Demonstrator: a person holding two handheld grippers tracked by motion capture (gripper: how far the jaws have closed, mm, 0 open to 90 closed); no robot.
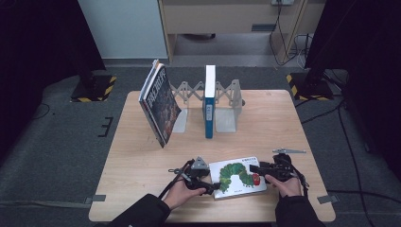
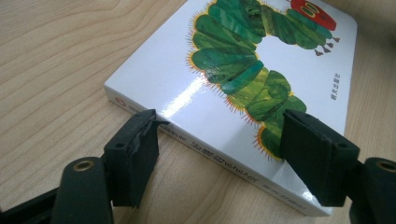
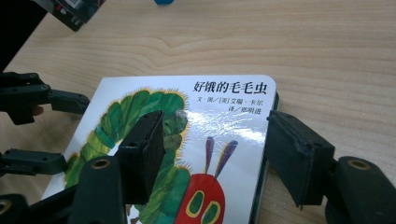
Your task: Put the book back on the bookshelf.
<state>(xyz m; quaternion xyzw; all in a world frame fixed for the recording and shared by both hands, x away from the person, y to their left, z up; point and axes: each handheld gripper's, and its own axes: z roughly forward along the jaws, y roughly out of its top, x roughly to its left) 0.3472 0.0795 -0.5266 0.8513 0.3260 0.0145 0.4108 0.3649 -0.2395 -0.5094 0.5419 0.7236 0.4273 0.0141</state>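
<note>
Two grippers at caterpillar book (image 1: 239, 176), left gripper (image 1: 211, 187) jaws apart astride spine corner, right gripper (image 1: 254, 168) jaws apart over cover edge, leaning books (image 1: 158, 101) and blue book (image 1: 209, 101) in bookend rack (image 1: 226, 97) well behind, wooden table (image 1: 142, 156).

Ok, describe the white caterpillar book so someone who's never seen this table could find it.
On the light wooden table, look at the near edge, between the person's two black handheld grippers. The white board book lies flat there, a green caterpillar with a red head on its cover. The other books stand upright in the grey rack at the back.
</note>
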